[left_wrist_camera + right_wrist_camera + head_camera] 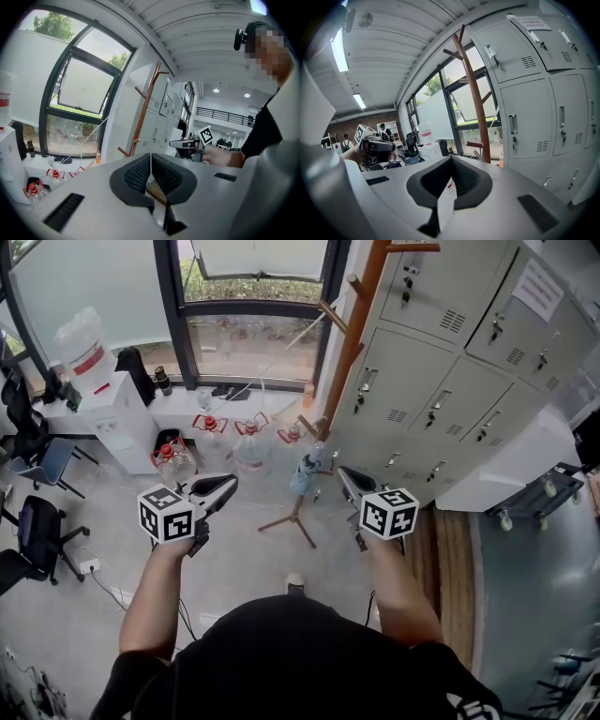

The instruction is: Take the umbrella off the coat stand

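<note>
The wooden coat stand rises in front of the window, and its feet rest on the floor between my two grippers. A thin white shaft, seemingly of a see-through umbrella, slants from a peg down-left toward the sill. It also shows in the left gripper view as the shaft beside the stand. My left gripper is shut and empty, left of the stand. My right gripper is shut and empty, just right of the stand.
Grey lockers stand close on the right. Several large water bottles sit on the floor under the window, with a water dispenser at the left. Office chairs are at far left, and a wheeled trolley is at the right.
</note>
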A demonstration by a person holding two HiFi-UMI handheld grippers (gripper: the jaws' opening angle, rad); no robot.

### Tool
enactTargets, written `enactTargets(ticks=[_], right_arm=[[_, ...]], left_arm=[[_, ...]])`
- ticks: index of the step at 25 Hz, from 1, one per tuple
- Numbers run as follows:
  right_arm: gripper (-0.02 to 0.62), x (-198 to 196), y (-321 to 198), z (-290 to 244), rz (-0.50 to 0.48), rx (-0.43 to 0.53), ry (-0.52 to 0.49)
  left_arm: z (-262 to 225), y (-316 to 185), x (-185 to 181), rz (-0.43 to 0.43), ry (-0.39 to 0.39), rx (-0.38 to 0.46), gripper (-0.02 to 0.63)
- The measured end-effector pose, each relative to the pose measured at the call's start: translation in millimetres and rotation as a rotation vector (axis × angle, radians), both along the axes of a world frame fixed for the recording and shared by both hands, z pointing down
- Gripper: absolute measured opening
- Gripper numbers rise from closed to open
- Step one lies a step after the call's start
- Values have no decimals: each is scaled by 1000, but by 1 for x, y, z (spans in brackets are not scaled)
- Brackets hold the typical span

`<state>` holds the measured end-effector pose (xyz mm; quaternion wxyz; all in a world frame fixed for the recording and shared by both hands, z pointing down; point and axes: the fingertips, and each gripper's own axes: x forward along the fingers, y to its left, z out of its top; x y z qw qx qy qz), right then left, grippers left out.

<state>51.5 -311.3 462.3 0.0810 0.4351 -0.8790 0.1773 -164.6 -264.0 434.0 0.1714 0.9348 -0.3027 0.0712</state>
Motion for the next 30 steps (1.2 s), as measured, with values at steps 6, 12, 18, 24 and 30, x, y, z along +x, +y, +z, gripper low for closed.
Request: enactTargets(ticks=[6,12,18,24,30], right_arm=[[14,8,-35,2,-12,-3,-1],[14,15,-58,-3,-31,4,5],[14,22,-82,-11,-39,15,7],[14,26,-97,-13,-48,20,24],[14,34,-110,-9,-55,16,19]], left_arm=[[3,-31,10,-9,-5,-7,28],[0,-53,21,-20,-4,-4,28],[-8,-74,25,-34,-2,10,28],[-14,-88,30,-39,1,24,28],[-13,-101,39,-40,7,27,28]])
